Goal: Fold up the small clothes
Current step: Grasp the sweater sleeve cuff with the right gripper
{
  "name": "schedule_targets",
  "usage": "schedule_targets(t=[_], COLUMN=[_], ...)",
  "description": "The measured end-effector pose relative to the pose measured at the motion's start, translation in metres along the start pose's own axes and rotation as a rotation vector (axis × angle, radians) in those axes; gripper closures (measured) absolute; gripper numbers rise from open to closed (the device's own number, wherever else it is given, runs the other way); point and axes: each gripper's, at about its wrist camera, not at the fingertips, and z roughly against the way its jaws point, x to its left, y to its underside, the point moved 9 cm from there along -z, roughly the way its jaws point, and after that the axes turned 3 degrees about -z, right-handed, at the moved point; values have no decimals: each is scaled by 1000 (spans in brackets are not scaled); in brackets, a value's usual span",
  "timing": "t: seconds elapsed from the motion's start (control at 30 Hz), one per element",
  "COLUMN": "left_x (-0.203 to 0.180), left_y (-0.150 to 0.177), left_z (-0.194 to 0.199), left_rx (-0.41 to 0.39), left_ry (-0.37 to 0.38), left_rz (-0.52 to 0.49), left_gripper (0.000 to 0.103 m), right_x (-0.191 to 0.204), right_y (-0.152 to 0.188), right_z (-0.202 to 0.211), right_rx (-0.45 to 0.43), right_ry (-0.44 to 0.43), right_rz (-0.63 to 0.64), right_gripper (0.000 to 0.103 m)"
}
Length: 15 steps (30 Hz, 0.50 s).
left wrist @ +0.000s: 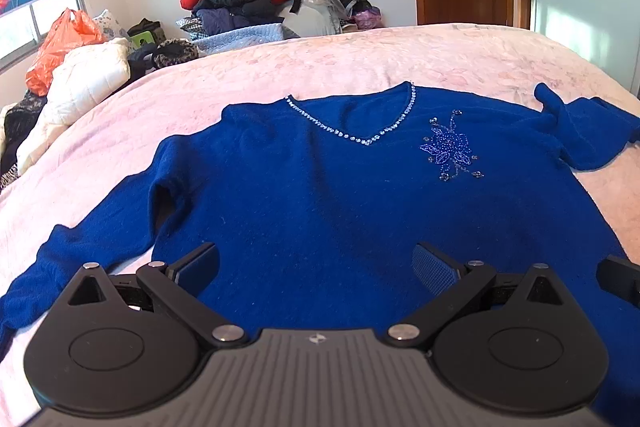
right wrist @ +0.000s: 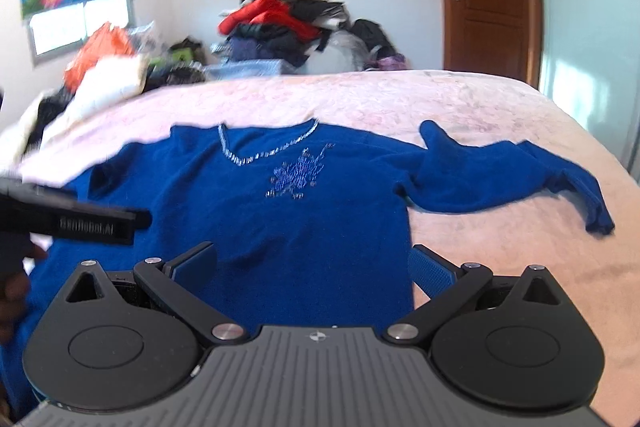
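One royal-blue knit V-neck sweater (left wrist: 320, 195) with one beaded flower motif (left wrist: 450, 149) lies flat, front up, on my pink bedspread (left wrist: 360, 63); two sleeves spread outward. My left gripper (left wrist: 316, 267) and right gripper (right wrist: 314, 265) both hover over its hem, jaws wide, holding nothing.

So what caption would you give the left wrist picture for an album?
Open left hand-held gripper poised over a blue V-neck sweater spread flat on a pink bedspread.

Blue beaded sweater (left wrist: 320, 195) on pink floral bedspread (left wrist: 360, 63).
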Motion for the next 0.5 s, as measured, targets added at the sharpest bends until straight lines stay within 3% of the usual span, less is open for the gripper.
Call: schedule_targets(t=[0.17, 0.3, 0.4, 0.5], left_x=[-6, -12, -18, -21], left_y=[-2, -3, -5, -8], left_z=[-4, -9, -11, -12], left_rx=[7, 19, 18, 10], left_ry=[14, 29, 35, 32], left_rz=[-5, -16, -26, -35], left_gripper=[0, 0, 0, 0], right_x=[-10, -28, -49, -77], right_y=[-7, -12, -14, -14], right_z=[1, 0, -3, -8], right_rx=[-39, -54, -44, -16], right_ry=[6, 69, 71, 133], right_rz=[-1, -14, -60, -111], right_gripper=[0, 0, 0, 0])
